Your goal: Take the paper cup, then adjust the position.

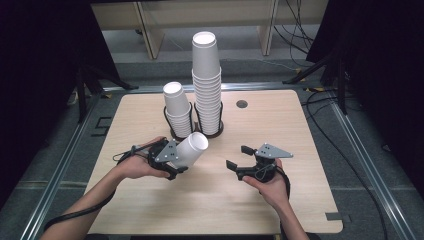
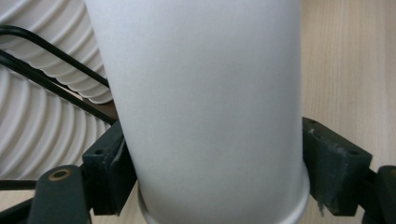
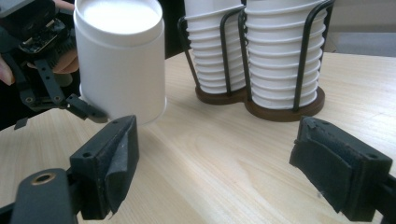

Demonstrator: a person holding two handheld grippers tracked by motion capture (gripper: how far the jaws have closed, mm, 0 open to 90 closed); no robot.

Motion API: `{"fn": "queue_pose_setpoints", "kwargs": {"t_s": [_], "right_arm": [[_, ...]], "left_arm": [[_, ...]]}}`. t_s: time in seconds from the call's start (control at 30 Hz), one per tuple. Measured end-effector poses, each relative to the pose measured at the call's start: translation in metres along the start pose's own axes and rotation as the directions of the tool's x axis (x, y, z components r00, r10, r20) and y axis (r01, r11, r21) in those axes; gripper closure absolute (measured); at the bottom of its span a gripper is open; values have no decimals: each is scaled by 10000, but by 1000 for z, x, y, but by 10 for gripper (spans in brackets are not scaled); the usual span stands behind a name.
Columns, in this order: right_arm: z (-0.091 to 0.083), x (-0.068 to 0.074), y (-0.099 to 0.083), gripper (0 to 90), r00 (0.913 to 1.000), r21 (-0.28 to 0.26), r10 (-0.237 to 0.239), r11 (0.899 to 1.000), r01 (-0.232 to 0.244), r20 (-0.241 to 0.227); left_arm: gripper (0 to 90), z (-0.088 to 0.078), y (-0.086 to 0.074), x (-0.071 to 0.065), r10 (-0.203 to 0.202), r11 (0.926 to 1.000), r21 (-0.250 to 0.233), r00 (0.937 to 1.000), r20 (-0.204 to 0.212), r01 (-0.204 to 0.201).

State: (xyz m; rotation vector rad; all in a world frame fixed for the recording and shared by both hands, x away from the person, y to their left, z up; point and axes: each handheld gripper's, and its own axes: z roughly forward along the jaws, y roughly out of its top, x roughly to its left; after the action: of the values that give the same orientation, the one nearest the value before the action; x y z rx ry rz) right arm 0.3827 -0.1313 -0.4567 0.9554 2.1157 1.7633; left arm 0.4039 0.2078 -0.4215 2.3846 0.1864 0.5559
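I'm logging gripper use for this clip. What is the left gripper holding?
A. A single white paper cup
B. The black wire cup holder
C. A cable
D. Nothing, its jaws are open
A: the left gripper has its jaws shut on a single white cup, seen close in the left gripper view.

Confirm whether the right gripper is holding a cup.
No, the right gripper is open and empty above the table; the left gripper holds the cup.

We record two black two-jaw handheld grippers, the left one [image 1: 176,162] at lower left of the high view and the right one [image 1: 239,162] at lower centre. Each carries a grey three-cornered plate with small dark holes and trails a black cable. Jaw pads are dark, worn, with screw recesses. Both forearms are bare, unsleeved.
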Motion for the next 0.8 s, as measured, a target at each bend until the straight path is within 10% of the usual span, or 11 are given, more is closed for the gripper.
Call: {"fn": "queue_pose_setpoints", "kwargs": {"t_s": [0.53,0.8], "right_arm": [[-2,-8,-1,152,9999,405,-40,9992,35,131],[4,-2,-1,155,9989,771,-465,9960,461,24]], "left_arm": [[206,7,3,3,624,9945,809,9969,484,-662],[205,15,9,-1,1475,9652,2045,9852,876,-1627]]}}
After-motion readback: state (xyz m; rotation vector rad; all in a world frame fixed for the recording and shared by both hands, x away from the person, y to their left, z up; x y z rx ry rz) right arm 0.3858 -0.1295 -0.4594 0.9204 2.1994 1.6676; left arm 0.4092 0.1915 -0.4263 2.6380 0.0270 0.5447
